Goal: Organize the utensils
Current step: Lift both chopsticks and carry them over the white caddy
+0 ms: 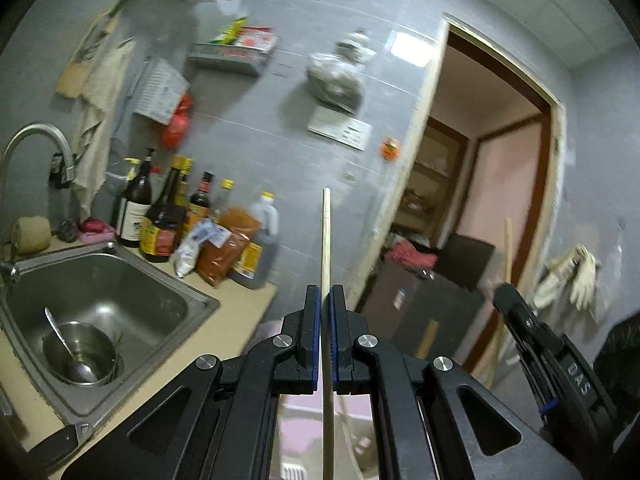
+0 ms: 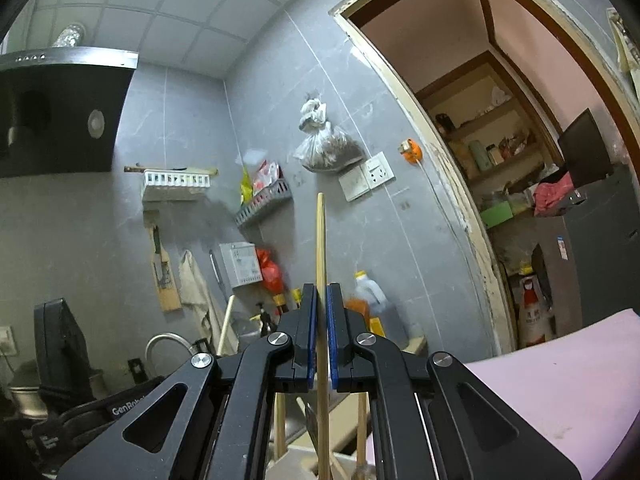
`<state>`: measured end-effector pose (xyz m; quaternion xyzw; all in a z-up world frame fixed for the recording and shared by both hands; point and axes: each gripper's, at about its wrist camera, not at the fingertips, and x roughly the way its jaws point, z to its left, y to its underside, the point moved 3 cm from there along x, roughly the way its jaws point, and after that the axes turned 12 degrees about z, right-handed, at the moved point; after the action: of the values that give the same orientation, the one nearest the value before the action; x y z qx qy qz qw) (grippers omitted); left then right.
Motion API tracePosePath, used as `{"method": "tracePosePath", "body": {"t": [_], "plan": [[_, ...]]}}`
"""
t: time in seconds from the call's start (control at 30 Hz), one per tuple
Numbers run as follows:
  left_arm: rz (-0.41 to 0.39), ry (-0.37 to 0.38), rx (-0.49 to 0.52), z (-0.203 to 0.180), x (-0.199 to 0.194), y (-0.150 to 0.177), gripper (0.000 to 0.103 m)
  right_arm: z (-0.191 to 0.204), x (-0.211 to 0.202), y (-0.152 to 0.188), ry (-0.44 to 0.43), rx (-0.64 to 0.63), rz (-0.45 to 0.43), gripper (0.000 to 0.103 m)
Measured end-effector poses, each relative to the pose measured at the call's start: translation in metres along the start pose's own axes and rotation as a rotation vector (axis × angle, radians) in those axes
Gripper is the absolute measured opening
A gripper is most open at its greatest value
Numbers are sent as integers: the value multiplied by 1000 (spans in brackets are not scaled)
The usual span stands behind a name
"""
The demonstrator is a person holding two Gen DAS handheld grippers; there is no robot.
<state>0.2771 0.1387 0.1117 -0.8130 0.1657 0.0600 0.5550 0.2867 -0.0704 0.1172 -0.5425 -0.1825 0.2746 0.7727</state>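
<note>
My left gripper [image 1: 325, 296] is shut on a pale wooden chopstick [image 1: 326, 240] that runs straight up between its blue pads, held in mid-air before the grey tiled wall. At the right edge of that view is my right gripper [image 1: 505, 294], with a second stick [image 1: 508, 240] rising at its tip. In the right wrist view, my right gripper [image 2: 322, 294] is shut on a tan chopstick [image 2: 320, 248] that also stands upright. Below its jaws, more wooden sticks [image 2: 281, 420] stand in a pale holder, partly hidden. A steel bowl with a spoon [image 1: 78, 354] lies in the sink [image 1: 168, 280].
Sauce bottles and packets [image 1: 192, 232] crowd the counter behind the sink, and a tap [image 1: 36, 136] arches at the left. Wall racks [image 2: 262, 204] hang on the tiles. An open doorway [image 2: 520, 160] is on the right. A pink surface [image 2: 560, 392] lies low right.
</note>
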Motion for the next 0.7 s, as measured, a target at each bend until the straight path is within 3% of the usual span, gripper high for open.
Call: {"method": "tracePosePath", "body": {"t": [0.17,0.43,0.7], "plan": [[-42,-38,-47,16,5,-2,2,-1,12,10,29,-22,-43,3],[-101,-119,-36,24,14,7,2,3,24,24,65,-76,-61,3],[-136,-153,-22,23,15,23,2,7,31,42,102,-136,-47,3]]}}
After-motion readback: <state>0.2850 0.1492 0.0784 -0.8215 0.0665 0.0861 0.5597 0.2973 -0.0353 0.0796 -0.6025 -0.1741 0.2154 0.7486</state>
